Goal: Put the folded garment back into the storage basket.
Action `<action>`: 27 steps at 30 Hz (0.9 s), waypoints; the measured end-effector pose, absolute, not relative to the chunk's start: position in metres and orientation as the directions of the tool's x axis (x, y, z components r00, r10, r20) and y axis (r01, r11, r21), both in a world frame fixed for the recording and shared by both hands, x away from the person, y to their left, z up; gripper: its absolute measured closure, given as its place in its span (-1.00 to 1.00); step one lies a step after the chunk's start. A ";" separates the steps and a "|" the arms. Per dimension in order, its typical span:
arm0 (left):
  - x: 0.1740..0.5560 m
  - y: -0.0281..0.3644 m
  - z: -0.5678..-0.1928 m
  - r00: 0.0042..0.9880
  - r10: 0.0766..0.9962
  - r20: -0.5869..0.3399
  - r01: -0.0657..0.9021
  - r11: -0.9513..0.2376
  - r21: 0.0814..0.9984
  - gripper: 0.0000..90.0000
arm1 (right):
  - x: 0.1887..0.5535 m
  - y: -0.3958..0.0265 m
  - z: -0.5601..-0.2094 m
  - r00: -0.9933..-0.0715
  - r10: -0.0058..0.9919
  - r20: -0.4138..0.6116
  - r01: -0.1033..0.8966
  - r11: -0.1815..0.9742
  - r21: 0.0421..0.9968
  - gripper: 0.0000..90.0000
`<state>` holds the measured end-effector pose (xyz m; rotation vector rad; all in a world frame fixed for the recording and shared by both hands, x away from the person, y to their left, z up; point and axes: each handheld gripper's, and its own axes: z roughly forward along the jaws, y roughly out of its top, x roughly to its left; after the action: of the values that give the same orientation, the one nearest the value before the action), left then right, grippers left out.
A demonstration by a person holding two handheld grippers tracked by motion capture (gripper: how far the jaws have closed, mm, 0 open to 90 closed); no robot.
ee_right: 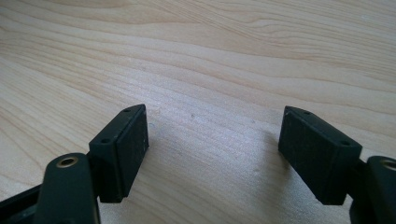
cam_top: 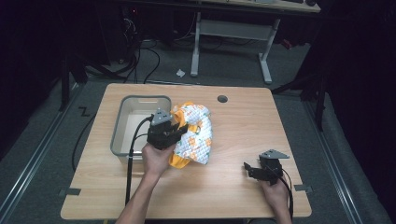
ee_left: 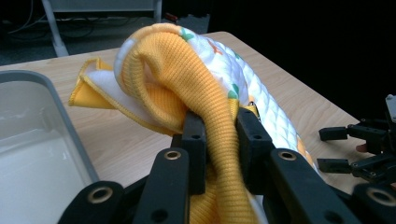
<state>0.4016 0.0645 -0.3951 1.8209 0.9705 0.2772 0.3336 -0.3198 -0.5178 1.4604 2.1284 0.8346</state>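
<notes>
Gripping: my left gripper (ee_left: 219, 140) pinches the yellow ribbed edge of a small garment (cam_top: 195, 133), the knit bunched tight between its two black jaws.
Left jaws: pressed in on the cloth from both sides, with a thick fold of fabric filling the gap.
Garment: white quilted cloth with orange and green prints and a yellow lining; it lies bunched on the wooden table (cam_top: 233, 196), its left edge against the right wall of the grey bin (cam_top: 122, 105).
Garment from my left gripper view: the garment (ee_left: 182, 65) arches up from the jaws and drapes onto the tabletop beyond; a flat yellow-trimmed flap rests on the wood beside the bin (ee_left: 42, 84).
Left hand (cam_top: 156, 158): wrapped around the gripper's body from below, forearm coming in from the near edge, gripper pointing forward and to the right over the garment.
Right gripper (ee_right: 212, 135): jaws spread wide, holding nothing, bare wood between them.
Right hand (cam_top: 275, 191): low at the near right part of the table, well apart from the garment, its gripper (cam_top: 250, 169) pointing left.
</notes>
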 end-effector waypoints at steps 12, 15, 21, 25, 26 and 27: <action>0.404 0.083 -0.387 0.630 0.744 -0.225 0.484 -0.149 0.862 0.69 | 0.334 -0.320 -0.518 -0.356 0.935 -0.010 0.679 0.266 0.685 -0.46; 0.405 0.088 -0.385 0.624 0.751 -0.219 0.480 -0.146 0.865 0.69 | 0.334 -0.320 -0.518 -0.356 0.935 -0.010 0.679 0.266 0.685 -0.46; 0.405 0.098 -0.382 0.613 0.759 -0.220 0.480 -0.138 0.866 0.69 | 0.334 -0.320 -0.518 -0.356 0.935 -0.011 0.679 0.266 0.685 -0.46; 0.406 0.105 -0.381 0.605 0.765 -0.223 0.484 -0.130 0.865 0.69 | 0.334 -0.320 -0.518 -0.356 0.935 -0.010 0.679 0.266 0.685 -0.46; 0.407 0.107 -0.381 0.603 0.765 -0.226 0.485 -0.127 0.865 0.69 | 0.334 -0.320 -0.518 -0.356 0.935 -0.010 0.679 0.266 0.685 -0.46; 0.407 0.109 -0.381 0.601 0.765 -0.230 0.486 -0.122 0.865 0.69 | 0.334 -0.320 -0.518 -0.356 0.934 -0.010 0.679 0.266 0.685 -0.46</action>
<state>0.4072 0.1091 -0.3806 1.7742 1.0238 0.3313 0.3335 -0.3199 -0.5178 1.4604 2.1282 0.8339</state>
